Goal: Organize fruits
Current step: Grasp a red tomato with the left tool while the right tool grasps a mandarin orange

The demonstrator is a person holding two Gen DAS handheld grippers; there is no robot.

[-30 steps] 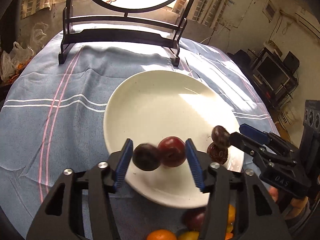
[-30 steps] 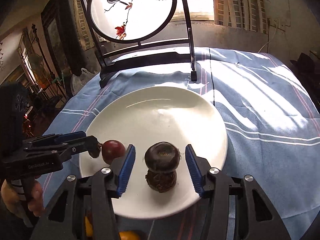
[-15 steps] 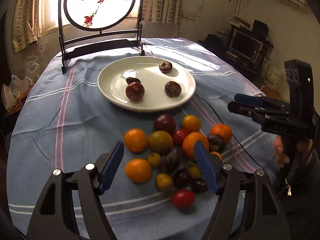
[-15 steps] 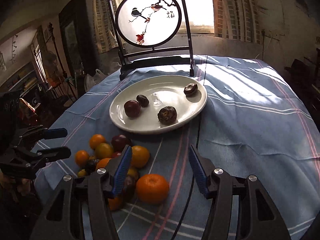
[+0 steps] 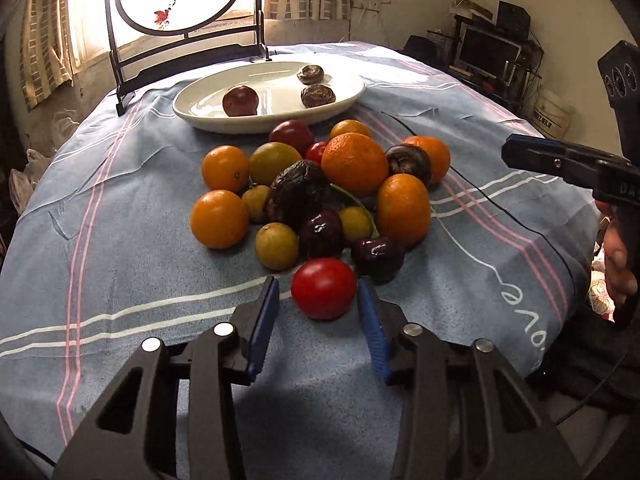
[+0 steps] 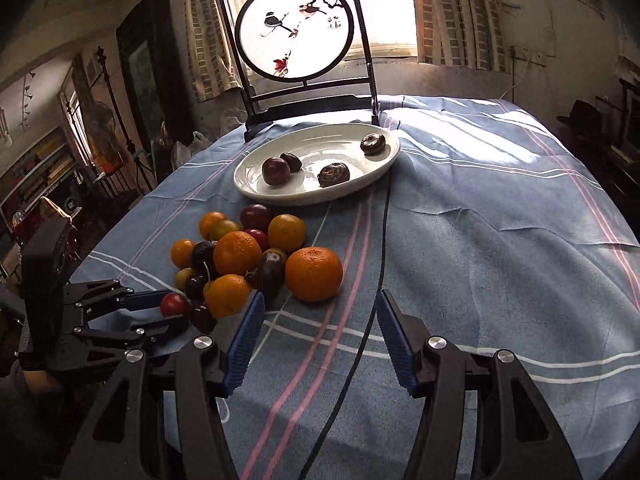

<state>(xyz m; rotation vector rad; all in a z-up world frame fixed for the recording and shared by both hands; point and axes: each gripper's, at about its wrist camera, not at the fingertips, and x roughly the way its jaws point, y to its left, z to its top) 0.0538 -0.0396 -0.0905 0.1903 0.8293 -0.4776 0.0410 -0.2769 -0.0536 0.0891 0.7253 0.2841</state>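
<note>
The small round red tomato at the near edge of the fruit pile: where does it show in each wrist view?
Left wrist: small round red tomato sits low centre, between the closing left gripper fingers.
Right wrist: it lies far left, between that gripper's tips.
Shared landmark: white oval plate beyond the pile.

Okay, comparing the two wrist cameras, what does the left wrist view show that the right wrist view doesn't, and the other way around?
Only the left wrist view shows white markings on two dark fruits near the front of the pile, and a monitor at the back right. Only the right wrist view shows a fourth, small dark fruit on the plate, behind the red one, and bookshelves at left. Both show the white plate, the fruit pile, the bird screen, and the left gripper closing around the red tomato.
</note>
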